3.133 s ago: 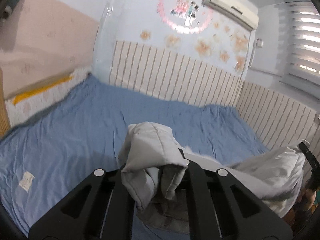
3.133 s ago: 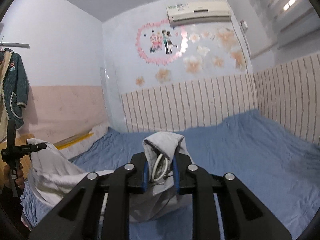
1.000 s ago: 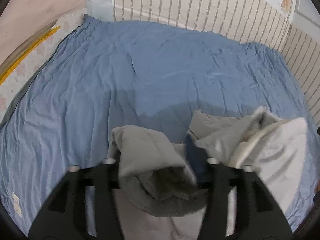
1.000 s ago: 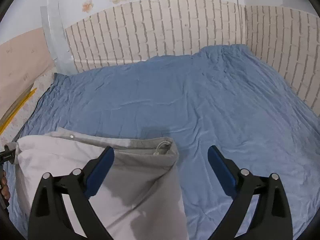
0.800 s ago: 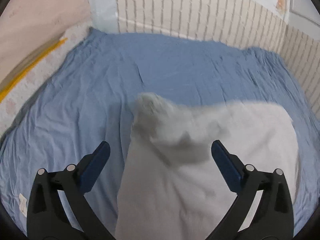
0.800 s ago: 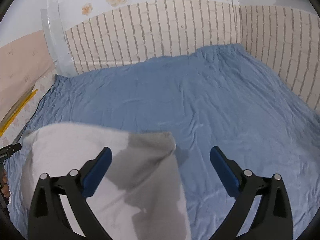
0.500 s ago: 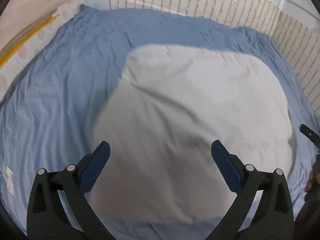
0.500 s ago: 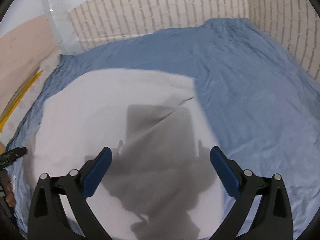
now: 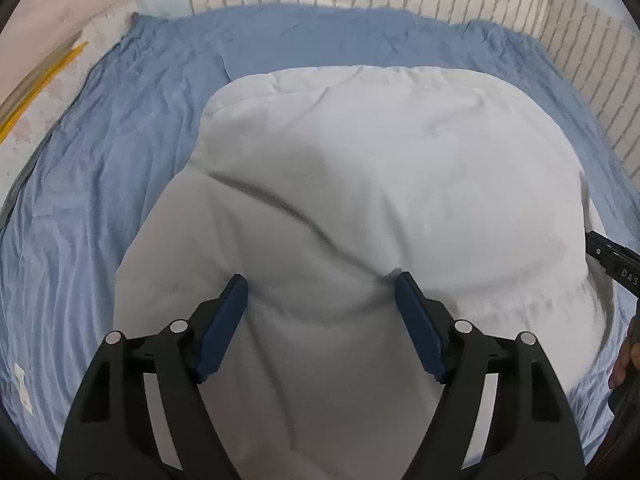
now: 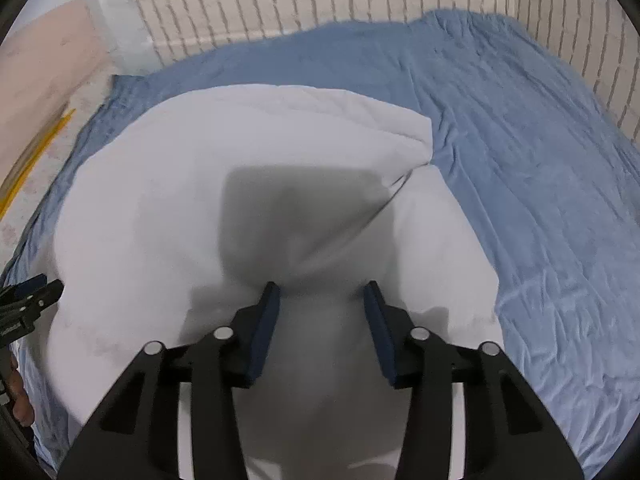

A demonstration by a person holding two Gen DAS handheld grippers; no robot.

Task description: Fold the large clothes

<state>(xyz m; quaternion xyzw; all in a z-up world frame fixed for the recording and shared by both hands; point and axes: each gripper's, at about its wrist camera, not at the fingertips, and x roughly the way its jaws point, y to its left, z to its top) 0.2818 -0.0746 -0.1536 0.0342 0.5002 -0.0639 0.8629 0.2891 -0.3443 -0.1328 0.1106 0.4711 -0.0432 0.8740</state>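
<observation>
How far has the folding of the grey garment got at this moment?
Done: the grey garment lies spread, still puffed, on the blue bedsheet. In hand: both claws are closing over its near edge, the left claw wider than the right claw, cloth bunching between their pads; whether either pinches yet is unclear. Left: no fold is visible, so all the folding remains.

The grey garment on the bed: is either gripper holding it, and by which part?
Both grippers' jaws are closing over the grey garment's near edge, cloth between each pair; a firm hold by the left gripper or right gripper cannot be told.
</observation>
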